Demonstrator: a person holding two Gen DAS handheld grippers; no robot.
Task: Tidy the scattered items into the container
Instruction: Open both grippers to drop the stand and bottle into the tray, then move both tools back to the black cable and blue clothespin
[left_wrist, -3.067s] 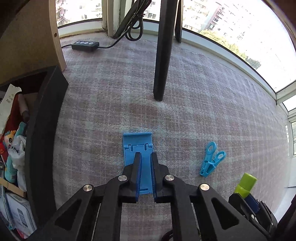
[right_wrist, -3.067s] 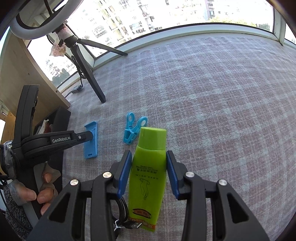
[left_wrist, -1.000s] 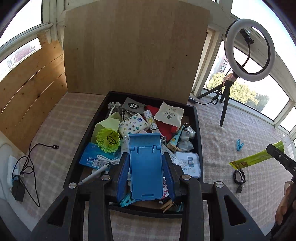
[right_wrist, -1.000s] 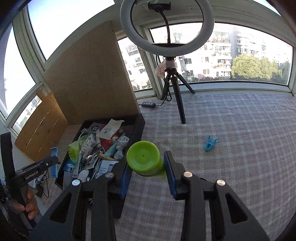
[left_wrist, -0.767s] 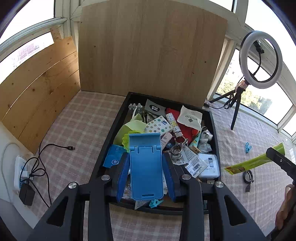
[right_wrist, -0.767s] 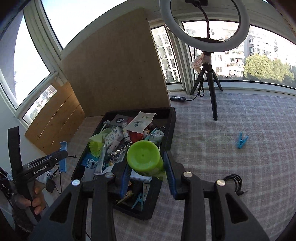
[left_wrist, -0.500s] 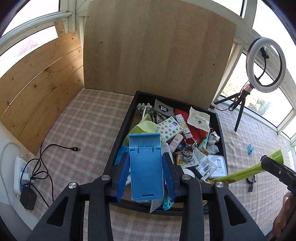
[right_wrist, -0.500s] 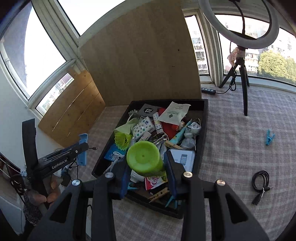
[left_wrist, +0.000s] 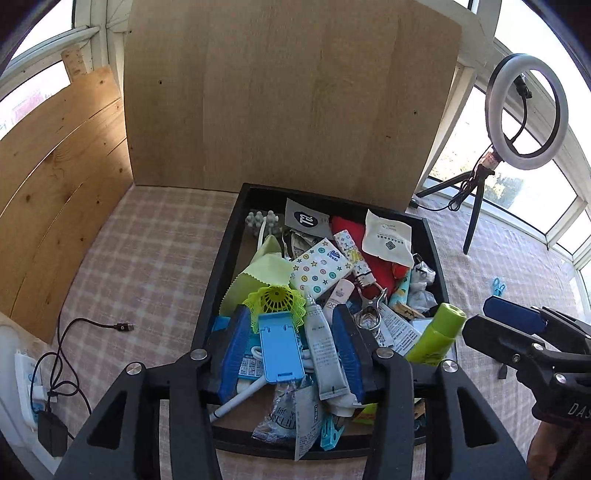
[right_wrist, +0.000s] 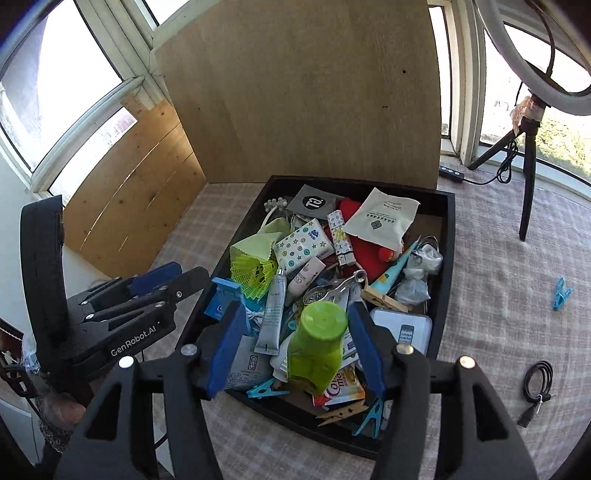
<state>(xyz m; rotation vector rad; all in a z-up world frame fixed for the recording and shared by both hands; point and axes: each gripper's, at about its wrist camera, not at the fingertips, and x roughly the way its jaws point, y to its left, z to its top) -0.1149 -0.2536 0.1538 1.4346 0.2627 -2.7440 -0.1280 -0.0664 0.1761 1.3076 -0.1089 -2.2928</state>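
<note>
Both grippers were clamped half a second ago and now stand spread wide over the black tray (left_wrist: 218, 266), pads off their loads. Left gripper (left_wrist: 291, 349): the blue phone stand (left_wrist: 280, 347) sits between its parted fingers, touching neither pad, long axis running along the fingers, notched end pointing toward the tray's far wall; whether it rests on the clutter or is in mid-drop cannot be told. Right gripper (right_wrist: 297, 339): the green bottle (right_wrist: 317, 343) sits between the parted pads, cap toward the camera, body foreshortened and its lower end hidden; from the left wrist view it lies tilted, cap up and toward the tray's right wall. Tray holds a heap: yellow shuttlecock (left_wrist: 277, 299) just beyond the phone stand, grey tube (left_wrist: 321, 350) beside it, star-patterned tissue pack (left_wrist: 319, 267), white sachet (left_wrist: 386, 240) on red cloth (left_wrist: 376, 266), metal tongs (right_wrist: 332, 284), wooden and blue clothespins at the near wall. Much of the tray floor is buried. Outside the tray, to its right: a blue clip (right_wrist: 560, 293) and a coiled black cable (right_wrist: 537, 380) on the plaid cloth. Ring light (left_wrist: 526, 110) is cut off in the right wrist view.
</note>
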